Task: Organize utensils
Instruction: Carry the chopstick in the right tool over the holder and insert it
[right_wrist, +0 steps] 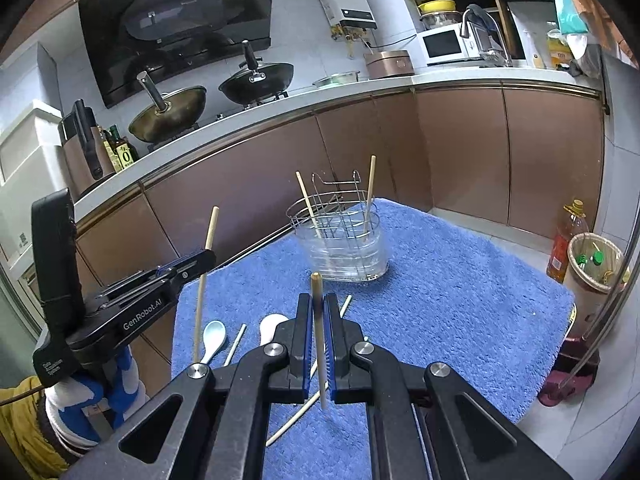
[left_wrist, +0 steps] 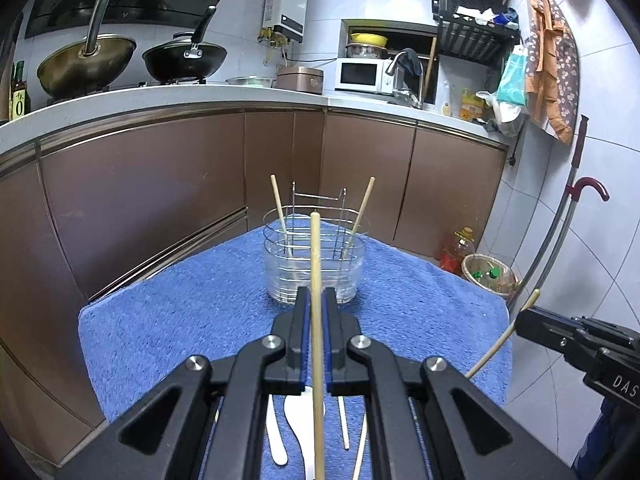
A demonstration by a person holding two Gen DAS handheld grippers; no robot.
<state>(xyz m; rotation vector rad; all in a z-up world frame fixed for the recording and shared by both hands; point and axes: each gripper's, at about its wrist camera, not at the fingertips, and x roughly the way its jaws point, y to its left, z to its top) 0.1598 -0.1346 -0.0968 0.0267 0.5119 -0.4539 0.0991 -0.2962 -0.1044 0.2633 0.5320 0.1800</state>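
Observation:
A clear utensil holder (left_wrist: pixel 315 268) with a wire rack stands on the blue towel (left_wrist: pixel 200 320) and holds two chopsticks; it also shows in the right wrist view (right_wrist: pixel 344 248). My left gripper (left_wrist: pixel 316 300) is shut on a wooden chopstick (left_wrist: pixel 316 280), held upright in front of the holder; it shows at the left in the right wrist view (right_wrist: pixel 206 258). My right gripper (right_wrist: pixel 318 308) is shut on another chopstick (right_wrist: pixel 318 320); it shows at the right in the left wrist view (left_wrist: pixel 524 320). White spoons (right_wrist: pixel 214 338) and loose chopsticks (right_wrist: pixel 236 344) lie on the towel below.
Brown kitchen cabinets (left_wrist: pixel 160 200) and a counter with woks (left_wrist: pixel 88 60) stand behind the towel. An oil bottle (right_wrist: pixel 566 240) and a waste basket (right_wrist: pixel 596 264) stand on the floor at the right. A red-handled pole (left_wrist: pixel 560 232) leans on the wall.

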